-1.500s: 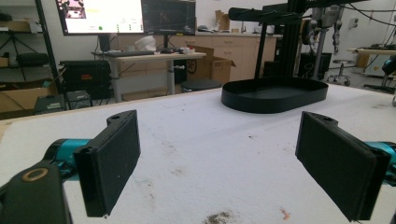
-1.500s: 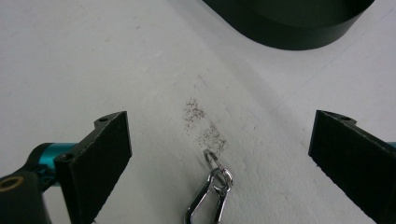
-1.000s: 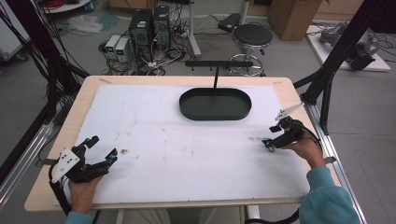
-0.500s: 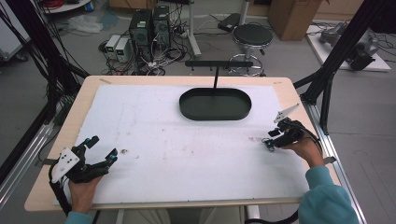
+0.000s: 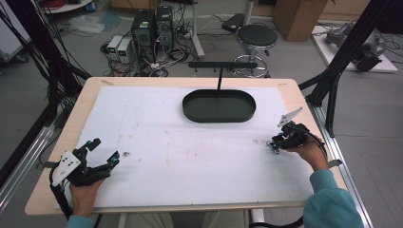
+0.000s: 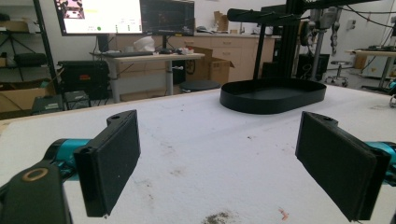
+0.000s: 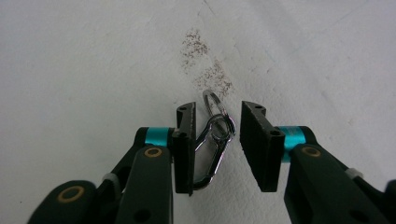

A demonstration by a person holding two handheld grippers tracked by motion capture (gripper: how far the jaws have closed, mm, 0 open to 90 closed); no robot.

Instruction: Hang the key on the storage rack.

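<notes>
A small silver carabiner [image 7: 211,154] with a key ring [image 7: 212,99] on its end lies on the white table cover. My right gripper [image 7: 218,114] points down at it, open, with one jaw on each side; the left jaw touches the clip and the right jaw stands off it. In the high view that right gripper [image 5: 277,143] is low near the table's right edge. Near the front left corner my left gripper [image 5: 105,151] rests wide open with nothing between its jaws, and the left gripper [image 6: 217,140] looks across the cover toward the black oval tray [image 6: 273,100].
The black oval tray [image 5: 218,117] sits at the back middle of the table, with a black T-shaped stand [image 5: 219,66] just behind it. Small dirt specks [image 5: 126,154] mark the cover by the left gripper. A black frame post [image 5: 332,80] rises at the right.
My right gripper has shifted a little left and toward the front, coming down over the carabiner. The left gripper has not moved.
</notes>
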